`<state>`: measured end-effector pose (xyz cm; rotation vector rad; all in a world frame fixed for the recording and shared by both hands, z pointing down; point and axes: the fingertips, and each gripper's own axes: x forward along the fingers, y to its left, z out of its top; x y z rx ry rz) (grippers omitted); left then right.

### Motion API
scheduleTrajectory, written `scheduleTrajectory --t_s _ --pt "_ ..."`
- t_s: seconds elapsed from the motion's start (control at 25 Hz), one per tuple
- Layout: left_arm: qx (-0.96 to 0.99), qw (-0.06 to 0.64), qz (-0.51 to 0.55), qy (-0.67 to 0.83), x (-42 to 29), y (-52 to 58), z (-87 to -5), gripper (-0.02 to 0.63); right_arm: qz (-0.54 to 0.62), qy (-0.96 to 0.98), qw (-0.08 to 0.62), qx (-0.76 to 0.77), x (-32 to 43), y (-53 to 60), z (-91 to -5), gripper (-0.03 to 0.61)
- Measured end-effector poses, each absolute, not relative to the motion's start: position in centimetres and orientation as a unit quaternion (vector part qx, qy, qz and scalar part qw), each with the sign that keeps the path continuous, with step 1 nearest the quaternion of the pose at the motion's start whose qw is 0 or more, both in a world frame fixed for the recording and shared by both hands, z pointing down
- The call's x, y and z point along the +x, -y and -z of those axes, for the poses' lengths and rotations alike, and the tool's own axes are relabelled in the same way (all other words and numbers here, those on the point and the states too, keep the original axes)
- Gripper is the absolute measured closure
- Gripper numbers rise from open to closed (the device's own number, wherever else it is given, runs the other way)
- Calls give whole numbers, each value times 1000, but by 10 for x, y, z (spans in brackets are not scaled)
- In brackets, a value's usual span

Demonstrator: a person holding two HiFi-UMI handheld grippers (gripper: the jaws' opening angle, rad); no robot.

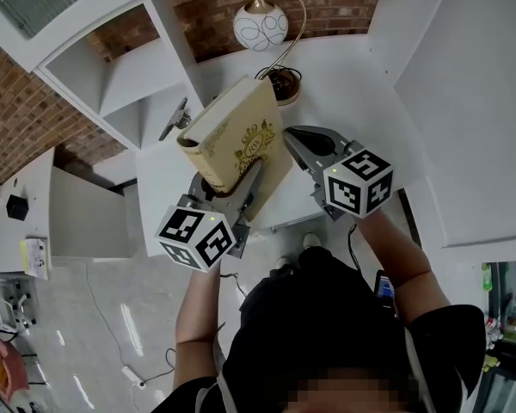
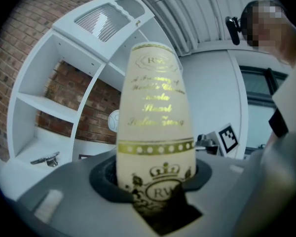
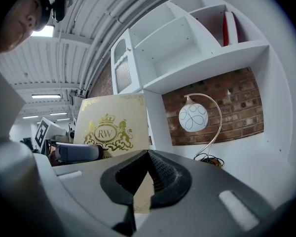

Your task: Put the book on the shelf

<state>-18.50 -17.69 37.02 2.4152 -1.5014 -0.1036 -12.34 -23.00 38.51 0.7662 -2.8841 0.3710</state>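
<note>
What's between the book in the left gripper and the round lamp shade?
In the head view, only the lamp's dark base sits between the book and the shade, close to the book's top corner.

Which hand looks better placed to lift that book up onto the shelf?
Left. The left gripper is clamped on the book, holding it upright before the shelf. The right gripper sits beside the book with jaws together and seems to grip nothing.

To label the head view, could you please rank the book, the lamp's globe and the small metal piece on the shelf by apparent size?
1. the book, largest, though it is also held nearest the camera
2. the lamp globe
3. the metal piece, smallest
</note>
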Motion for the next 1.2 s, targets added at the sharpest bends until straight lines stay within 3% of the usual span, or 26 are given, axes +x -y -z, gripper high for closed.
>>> scheduleTrajectory --t_s 0.52,1.2 --pt "832 81 26 547 -176 212 -314 391 -58 965 67 245 -121 269 -330 583" --pt "813 -61 53 577 -164 235 -226 391 47 972 6 229 -115 298 -232 583"
